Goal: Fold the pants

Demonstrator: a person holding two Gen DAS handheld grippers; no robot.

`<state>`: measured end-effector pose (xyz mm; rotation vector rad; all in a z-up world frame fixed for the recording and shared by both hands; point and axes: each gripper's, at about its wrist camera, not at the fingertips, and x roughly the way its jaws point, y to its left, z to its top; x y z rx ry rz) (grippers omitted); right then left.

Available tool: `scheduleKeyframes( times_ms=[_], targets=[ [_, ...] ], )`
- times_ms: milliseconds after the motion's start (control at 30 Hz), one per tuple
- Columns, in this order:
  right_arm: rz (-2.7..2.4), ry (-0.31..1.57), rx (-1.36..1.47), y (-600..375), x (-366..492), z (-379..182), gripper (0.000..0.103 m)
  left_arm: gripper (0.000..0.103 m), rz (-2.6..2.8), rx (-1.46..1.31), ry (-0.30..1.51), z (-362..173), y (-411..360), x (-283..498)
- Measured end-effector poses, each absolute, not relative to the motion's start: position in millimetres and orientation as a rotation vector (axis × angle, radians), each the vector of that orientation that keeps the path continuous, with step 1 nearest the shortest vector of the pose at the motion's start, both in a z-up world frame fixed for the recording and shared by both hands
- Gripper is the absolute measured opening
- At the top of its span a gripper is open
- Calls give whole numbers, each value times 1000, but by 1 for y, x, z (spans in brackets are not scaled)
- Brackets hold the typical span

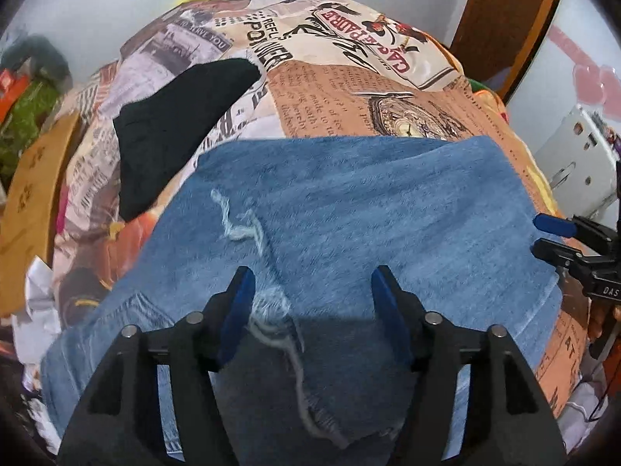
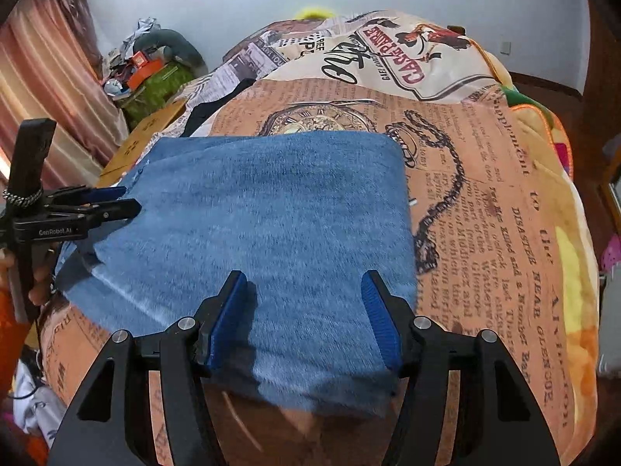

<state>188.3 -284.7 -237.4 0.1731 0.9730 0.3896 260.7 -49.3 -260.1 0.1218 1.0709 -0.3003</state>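
Your pants (image 1: pixel 349 209) lie folded on the bedspread (image 1: pixel 318 89), near its front edge. Behind them and to the left, a dark garment (image 1: pixel 174 124) rests on the same bedspread, apart from the pants. Your left gripper (image 1: pixel 312 299) hangs over the pants' left part — its 2 fingers spread wide. Your right gripper (image 2: pixel 306 306) hangs over their near right part, likewise spread. A cardboard box (image 2: pixel 151 132) stands left of the bed, with clutter (image 2: pixel 143 66) behind it.
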Motion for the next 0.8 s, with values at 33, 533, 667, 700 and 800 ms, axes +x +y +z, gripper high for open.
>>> scheduleKeyframes(
  times_ms=[33, 533, 667, 700, 800],
  targets=[
    [389, 975, 180, -286, 187, -237, 57, 70, -299, 108, 1069, -262, -45, 257],
    [326, 972, 97, -283, 168, -226, 58, 71, -240, 114, 1019, -246, -21, 215],
    [290, 993, 71, -281, 168, -215, 60, 71, -187, 75, 974, -223, 4, 197],
    [285, 986, 74, -279, 168, -211, 60, 71, -172, 57, 961, -217, 13, 192],
    [305, 937, 76, -268, 167, -195, 60, 72, -120, -2, 934, -202, 42, 179]
  ],
)
